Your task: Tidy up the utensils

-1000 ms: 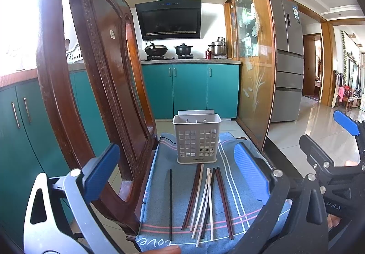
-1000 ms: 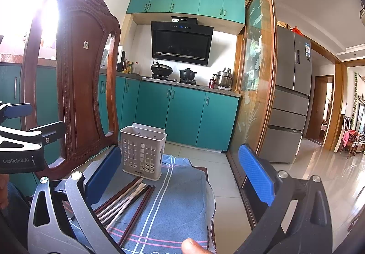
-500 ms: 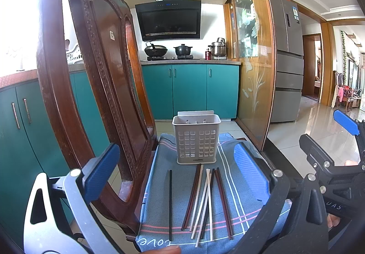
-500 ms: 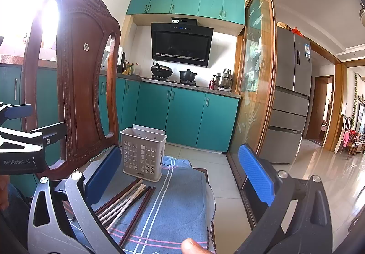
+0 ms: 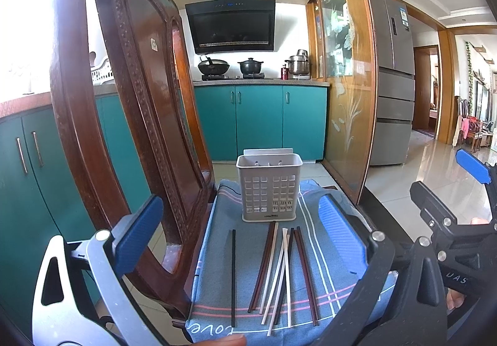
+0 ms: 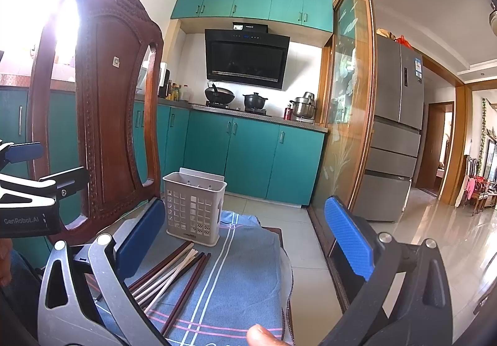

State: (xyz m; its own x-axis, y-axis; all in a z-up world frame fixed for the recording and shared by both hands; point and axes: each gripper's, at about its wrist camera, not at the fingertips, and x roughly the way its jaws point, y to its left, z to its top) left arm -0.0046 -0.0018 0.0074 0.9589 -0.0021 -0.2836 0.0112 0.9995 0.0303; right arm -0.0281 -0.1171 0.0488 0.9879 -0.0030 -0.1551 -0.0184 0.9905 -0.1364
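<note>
Left gripper [image 5: 239, 234] and right gripper [image 6: 248, 237] both spread wide, empty, above the chopsticks [image 5: 279, 271] lying before the utensil basket [image 5: 269, 187] on the blue cloth [image 5: 326, 271].

A: What do the tools look like?
B: The left gripper [image 5: 236, 232] has 2 blue textured pads [image 5: 138, 234], 1 silver arm, 1 black arm, round screws.
A: The right gripper [image 6: 245, 240]?
B: Same colours; "GenRobot.AI" printed on the other's black body.
</note>
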